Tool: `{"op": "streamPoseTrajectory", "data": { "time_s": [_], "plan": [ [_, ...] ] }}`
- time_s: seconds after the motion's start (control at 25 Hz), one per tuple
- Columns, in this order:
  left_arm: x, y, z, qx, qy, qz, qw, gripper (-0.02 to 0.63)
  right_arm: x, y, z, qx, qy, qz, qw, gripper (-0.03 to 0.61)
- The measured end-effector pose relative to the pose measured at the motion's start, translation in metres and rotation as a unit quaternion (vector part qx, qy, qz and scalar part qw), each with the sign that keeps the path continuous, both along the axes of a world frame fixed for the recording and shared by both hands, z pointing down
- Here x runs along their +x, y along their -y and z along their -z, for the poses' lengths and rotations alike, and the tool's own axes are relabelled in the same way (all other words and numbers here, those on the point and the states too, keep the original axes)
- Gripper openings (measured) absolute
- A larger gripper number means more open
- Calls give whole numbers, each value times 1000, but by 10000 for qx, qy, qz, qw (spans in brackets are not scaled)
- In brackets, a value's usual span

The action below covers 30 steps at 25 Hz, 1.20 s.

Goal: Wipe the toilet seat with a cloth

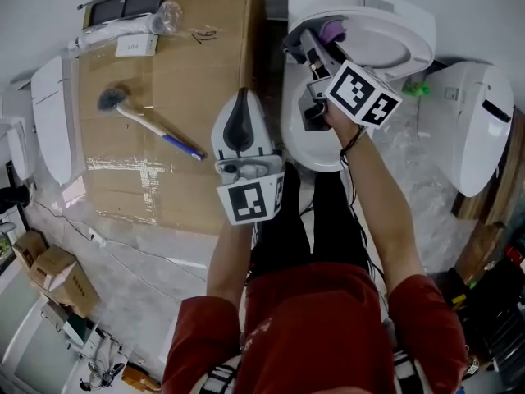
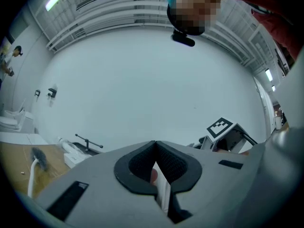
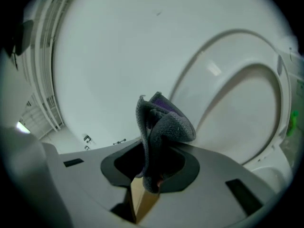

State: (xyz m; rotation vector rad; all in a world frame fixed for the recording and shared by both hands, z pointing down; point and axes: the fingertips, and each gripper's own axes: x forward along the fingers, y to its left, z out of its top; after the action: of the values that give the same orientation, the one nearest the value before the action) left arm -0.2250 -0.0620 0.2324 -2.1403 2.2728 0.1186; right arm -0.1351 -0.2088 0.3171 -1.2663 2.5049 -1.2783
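In the head view the white toilet [image 1: 305, 148] stands at top centre, its seat ring [image 1: 414, 52] toward the upper right. My right gripper [image 1: 315, 46] reaches over the bowl and is shut on a grey and purple cloth [image 1: 332, 31]. The right gripper view shows that cloth [image 3: 164, 122] bunched between the jaws, with the seat ring [image 3: 280, 108] curving behind it. My left gripper [image 1: 241, 98] hangs left of the bowl, over the edge of the cardboard. It is shut with nothing in it; in the left gripper view its pads [image 2: 167, 164] meet in front of a plain wall.
A large cardboard sheet [image 1: 197, 171] lies left of the toilet, bearing a brush [image 1: 115, 101] and a wrapped roll [image 1: 123, 29]. Other white fixtures stand at the right [image 1: 480, 130] and far left [image 1: 53, 117]. Small cardboard boxes [image 1: 53, 273] sit at lower left.
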Motion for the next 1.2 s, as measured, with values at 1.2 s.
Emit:
{"op": "streamPoseTrajectory", "data": {
  "time_s": [1.2],
  "plan": [
    [138, 39, 19, -160, 236, -778, 9966, 14, 210, 29, 26, 1188, -1928, -227, 9738, 83]
  ]
}}
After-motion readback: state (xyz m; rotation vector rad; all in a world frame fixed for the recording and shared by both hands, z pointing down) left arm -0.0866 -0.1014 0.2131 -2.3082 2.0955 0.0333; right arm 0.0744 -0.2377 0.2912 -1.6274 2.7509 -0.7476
